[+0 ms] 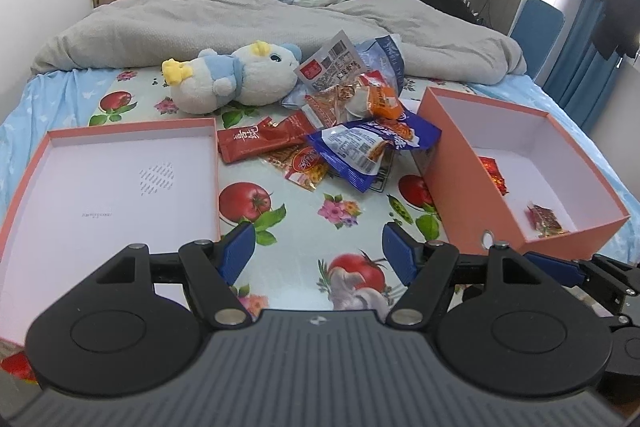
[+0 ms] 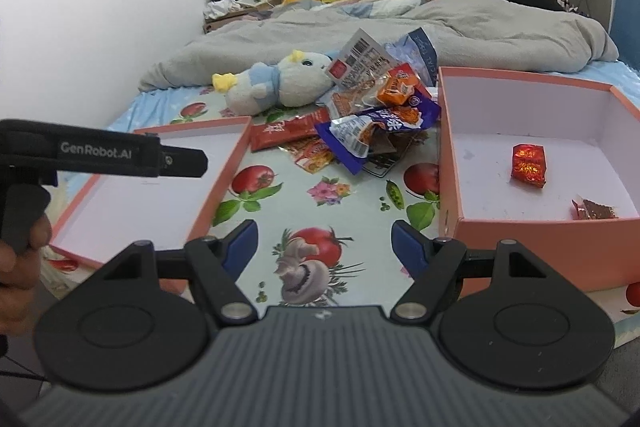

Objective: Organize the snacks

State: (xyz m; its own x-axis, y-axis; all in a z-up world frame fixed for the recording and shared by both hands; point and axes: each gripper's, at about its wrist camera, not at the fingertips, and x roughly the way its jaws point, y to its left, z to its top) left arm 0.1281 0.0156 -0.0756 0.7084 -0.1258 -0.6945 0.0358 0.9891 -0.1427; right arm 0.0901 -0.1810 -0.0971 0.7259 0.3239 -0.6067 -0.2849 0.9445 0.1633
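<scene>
Crinkly foil snack pile point(image 1: 352, 131): heaped just left of the pink box point(image 1: 452, 163). Both your tongs, left point(image 1: 318, 253) and right point(image 2: 324, 247), gape empty. Risk: overlapped packets drag neighbours; slick film slips.

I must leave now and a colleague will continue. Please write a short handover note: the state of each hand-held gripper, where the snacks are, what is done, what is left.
Left hand-held gripper: open, holds nothing, above the cloth between the boxes.
Right hand-held gripper: open, holds nothing, beside the deep box.
Deep pink box, on the right: two small red snack packets inside.
Shallow pink lid, on the left: nothing in it.
Snack pile: loose on the cloth between them, next to the plush toy.
Done: two packets boxed.
Left: the whole pile.
</scene>
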